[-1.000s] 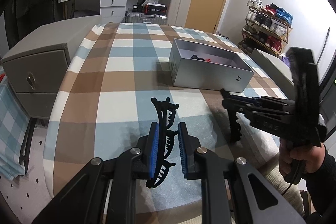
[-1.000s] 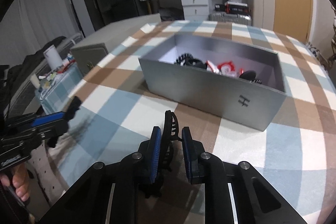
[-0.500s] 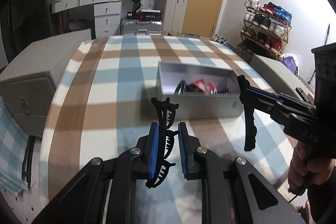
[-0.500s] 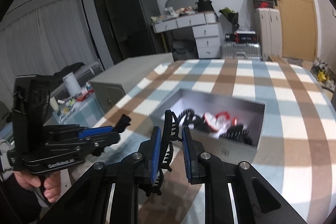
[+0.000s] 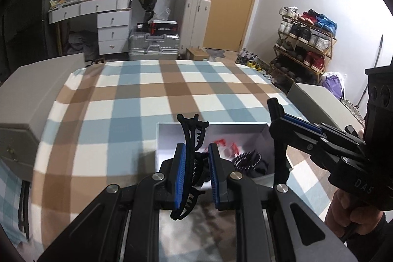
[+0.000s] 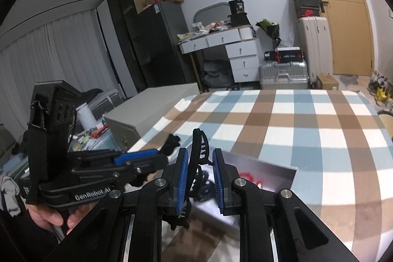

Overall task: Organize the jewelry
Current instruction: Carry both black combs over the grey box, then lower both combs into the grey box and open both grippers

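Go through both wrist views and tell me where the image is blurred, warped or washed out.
Left wrist view: fisheye bends the checked tablecloth and darkens the corners; the grey box interior is washed out, its red contents smeared; the nearest cloth is blurred.
Right wrist view: same bending; the box and near cloth are smeared, while the black hair claw stays sharp.

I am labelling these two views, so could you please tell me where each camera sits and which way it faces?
Left wrist: on the left hand-held gripper, looking down its fingers at its black hair claw over the open grey box; the right hand shows.
Right wrist: on the right hand-held gripper, facing its own claw clip and the box; the left hand shows.
Shared: box, checked tablecloth, white desk.
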`<state>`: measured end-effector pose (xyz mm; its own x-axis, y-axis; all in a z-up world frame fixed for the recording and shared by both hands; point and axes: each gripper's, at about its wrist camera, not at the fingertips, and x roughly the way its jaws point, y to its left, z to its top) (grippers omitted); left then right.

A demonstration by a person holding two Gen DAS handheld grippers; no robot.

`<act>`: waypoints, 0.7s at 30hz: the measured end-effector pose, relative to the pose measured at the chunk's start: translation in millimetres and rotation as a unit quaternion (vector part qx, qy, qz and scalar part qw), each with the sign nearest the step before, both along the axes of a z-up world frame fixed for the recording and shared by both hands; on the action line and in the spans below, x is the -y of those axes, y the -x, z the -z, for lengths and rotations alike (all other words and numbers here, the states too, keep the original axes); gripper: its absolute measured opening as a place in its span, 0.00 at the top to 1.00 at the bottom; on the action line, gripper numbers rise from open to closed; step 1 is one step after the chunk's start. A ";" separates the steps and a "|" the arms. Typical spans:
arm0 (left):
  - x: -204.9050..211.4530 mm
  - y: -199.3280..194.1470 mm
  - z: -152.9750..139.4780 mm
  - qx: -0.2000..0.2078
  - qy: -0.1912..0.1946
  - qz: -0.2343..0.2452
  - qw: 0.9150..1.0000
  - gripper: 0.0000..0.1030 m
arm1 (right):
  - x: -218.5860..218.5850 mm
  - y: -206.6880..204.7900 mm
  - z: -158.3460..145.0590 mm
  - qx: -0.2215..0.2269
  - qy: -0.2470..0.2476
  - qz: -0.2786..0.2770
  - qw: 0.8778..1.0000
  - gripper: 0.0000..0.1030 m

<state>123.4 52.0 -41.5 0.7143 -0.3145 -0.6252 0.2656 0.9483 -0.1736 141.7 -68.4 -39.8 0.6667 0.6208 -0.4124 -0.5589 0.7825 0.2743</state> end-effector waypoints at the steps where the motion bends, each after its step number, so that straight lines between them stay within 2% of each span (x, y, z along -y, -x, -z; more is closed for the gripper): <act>1: 2.6 -1.9 -0.1 -0.001 0.000 0.002 1.000 0.87 | 1.3 -1.8 -0.5 0.001 -0.001 0.001 1.000 0.81; 10: 12.3 -20.7 15.5 -0.034 0.017 0.006 0.999 0.87 | 8.1 -20.3 11.0 -0.010 0.003 0.001 1.000 0.81; 21: 22.8 -25.9 19.4 -0.044 0.013 0.016 0.999 0.87 | 11.4 -41.1 32.1 -0.034 0.009 0.014 0.999 0.81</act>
